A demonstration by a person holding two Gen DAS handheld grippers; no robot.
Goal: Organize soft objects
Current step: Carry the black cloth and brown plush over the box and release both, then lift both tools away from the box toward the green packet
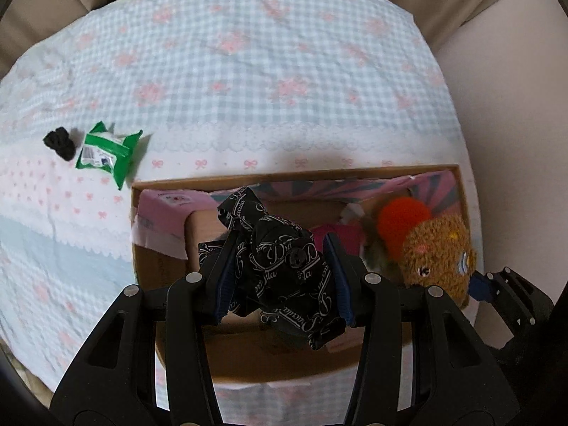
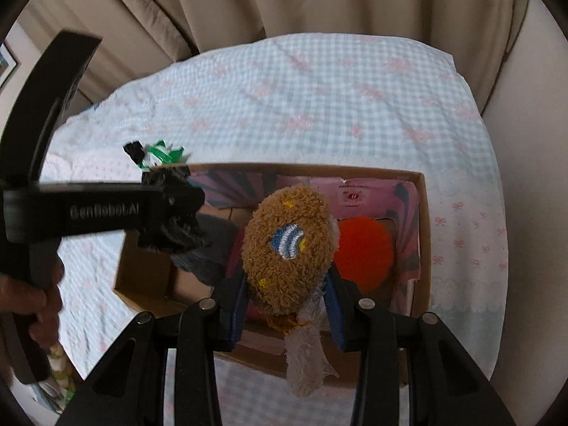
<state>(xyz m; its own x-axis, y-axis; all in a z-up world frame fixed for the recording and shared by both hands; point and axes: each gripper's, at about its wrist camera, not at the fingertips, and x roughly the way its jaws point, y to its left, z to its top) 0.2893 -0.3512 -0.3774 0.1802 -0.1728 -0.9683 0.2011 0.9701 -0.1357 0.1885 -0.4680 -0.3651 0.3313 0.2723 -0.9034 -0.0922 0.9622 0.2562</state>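
Note:
My left gripper (image 1: 282, 277) is shut on a black cloth with white lettering (image 1: 280, 259) and holds it above an open cardboard box (image 1: 294, 174). My right gripper (image 2: 285, 298) is shut on a brown plush toy (image 2: 287, 245) with a blue and white patch, held over the same box (image 2: 424, 234). An orange pompom (image 2: 364, 252) lies inside the box; it also shows in the left wrist view (image 1: 401, 218) beside the plush (image 1: 436, 252). The left gripper with its cloth shows in the right wrist view (image 2: 170, 213), blurred.
The box stands on a bed with a blue checked cover with pink bows (image 1: 248, 71). A green packet (image 1: 108, 151) and a small black item (image 1: 60, 142) lie on the bed left of the box. Pink packaging (image 1: 163, 220) lines the box. Beige curtains (image 2: 248, 0) hang behind.

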